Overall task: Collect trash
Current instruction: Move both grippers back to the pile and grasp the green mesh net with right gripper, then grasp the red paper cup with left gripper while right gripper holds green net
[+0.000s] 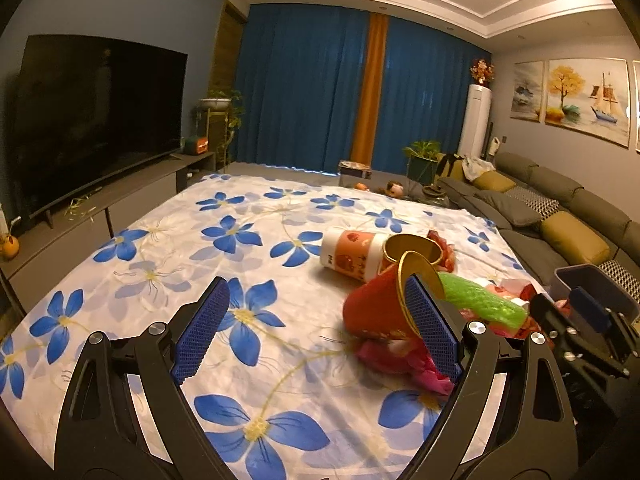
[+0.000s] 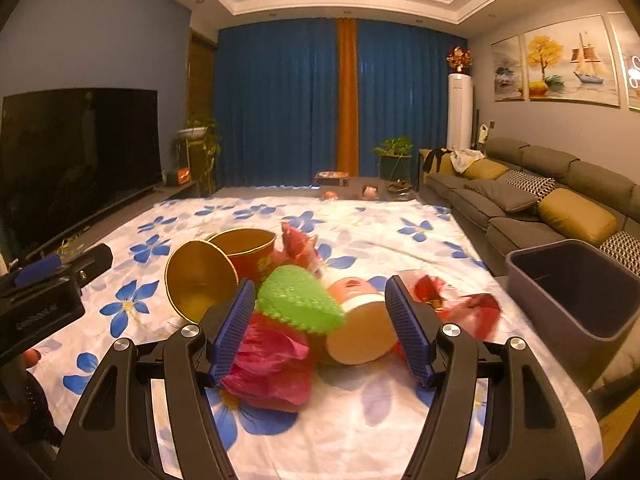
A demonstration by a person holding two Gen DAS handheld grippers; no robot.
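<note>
Honestly, your right gripper [image 2: 320, 332] is the one to watch: its jaws stand spread with nothing pinched, and the trash pile sits right ahead of them. The green mesh wad [image 2: 300, 300] and the pink plastic bag [image 2: 272, 364] crowd its left pad, while the peach paper cup [image 2: 356, 328] lies on its side between the pads, open mouth toward you. Close now and you may catch cup, mesh and bag together, or squash the cup's thin wall so it pops out sideways.

Your left gripper [image 1: 316, 328] is spread too and holds nothing; the red cup [image 1: 376, 312] lies tipped just off its right pad, with the gold-lined rim touching or nearly touching it. A nudge there would likely roll the cup across the flowered cloth [image 1: 200, 240].

The grey bin [image 2: 576, 292] waits well off to the right gripper's right. Loose wrappers could snag, and the cloth may bunch if a pad drags.
</note>
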